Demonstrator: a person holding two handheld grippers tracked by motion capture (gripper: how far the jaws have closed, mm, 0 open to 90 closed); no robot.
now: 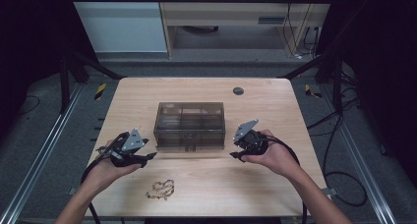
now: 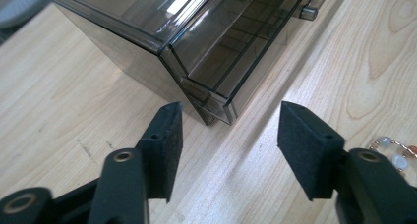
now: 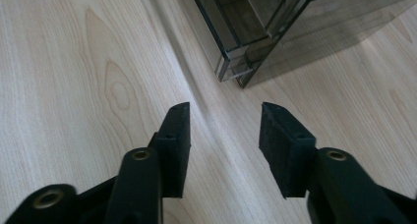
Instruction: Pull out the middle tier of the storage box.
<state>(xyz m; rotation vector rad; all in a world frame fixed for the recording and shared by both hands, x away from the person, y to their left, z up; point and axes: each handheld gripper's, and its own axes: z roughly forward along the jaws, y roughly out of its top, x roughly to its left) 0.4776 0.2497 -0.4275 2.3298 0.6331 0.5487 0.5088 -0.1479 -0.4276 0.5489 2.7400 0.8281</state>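
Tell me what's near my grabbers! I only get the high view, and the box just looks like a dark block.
Observer: The left gripper view shows the smoky box has see-through drawers with small round knobs on their fronts.
Operator: Is anything between the left grabber's jaws?
Observer: No. The left gripper is open over bare table, aimed at the box's front corner.
Operator: And the right one?
Observer: The right gripper is open too, nothing between its pads, pointing at the box's other front corner.
Operator: What's the little tangle by my left arm?
Observer: A beaded bracelet, pale round beads on a string.
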